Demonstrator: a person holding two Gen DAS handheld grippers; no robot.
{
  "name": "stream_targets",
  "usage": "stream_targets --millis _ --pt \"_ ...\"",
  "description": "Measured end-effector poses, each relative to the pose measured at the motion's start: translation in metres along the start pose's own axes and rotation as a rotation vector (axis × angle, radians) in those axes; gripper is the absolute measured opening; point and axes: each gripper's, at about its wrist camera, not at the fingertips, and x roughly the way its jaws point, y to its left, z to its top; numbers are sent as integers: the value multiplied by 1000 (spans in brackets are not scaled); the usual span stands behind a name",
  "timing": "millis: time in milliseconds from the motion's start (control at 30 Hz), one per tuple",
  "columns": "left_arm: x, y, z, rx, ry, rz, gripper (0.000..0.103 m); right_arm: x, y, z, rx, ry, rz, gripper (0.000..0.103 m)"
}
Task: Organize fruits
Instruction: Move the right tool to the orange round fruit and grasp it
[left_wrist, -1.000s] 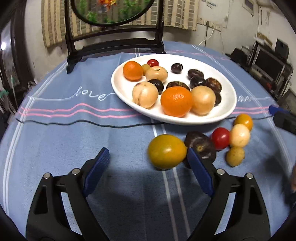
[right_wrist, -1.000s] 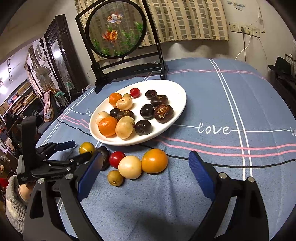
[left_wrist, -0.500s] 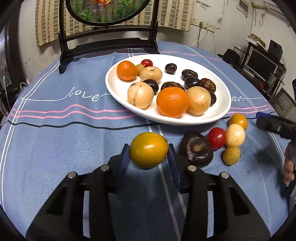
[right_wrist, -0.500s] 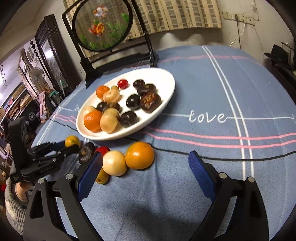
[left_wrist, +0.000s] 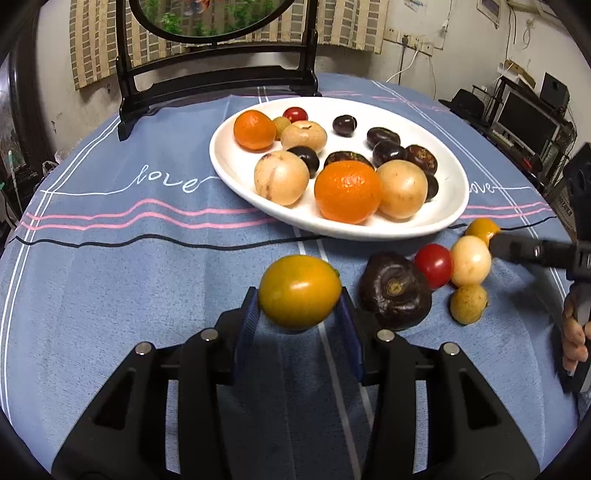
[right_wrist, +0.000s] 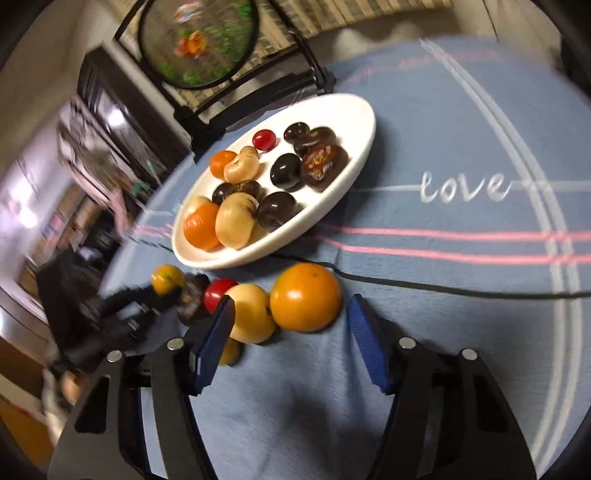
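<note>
Two grippers: we see both over the counter (left_wrist: 110, 295), which wears a blue cloth.
Left gripper (left_wrist: 299, 317): its blue fingers (left_wrist: 247, 321) are clamped on a yellow fruit (left_wrist: 299, 290), just in front of the white plate (left_wrist: 236, 173).
Right gripper (right_wrist: 291, 332): its fingers (right_wrist: 364, 347) are apart and have just been closing; an orange (right_wrist: 304, 297) sits between them, and we see no pad pressing on it.
Loose fruit: a dark fruit (left_wrist: 393, 290), a red tomato (left_wrist: 434, 265), a pale fruit (left_wrist: 470, 260) and a small yellow one (left_wrist: 468, 304) lie close together beside the plate.
Plate: it holds oranges, pale fruits and dark ones.
</note>
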Motion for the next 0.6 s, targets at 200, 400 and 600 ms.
stream_targets --millis 200,400,600 --pt "0 1 0 -6 2 -2 44 -6 -3 0 11 -7 11 48" --pt "1 8 2 -37 2 -13 42 -8 9 -5 -80 -1 -78 39" --pt "5 9 5 -53 0 -8 42 -6 15 -8 -130 -34 -131 39"
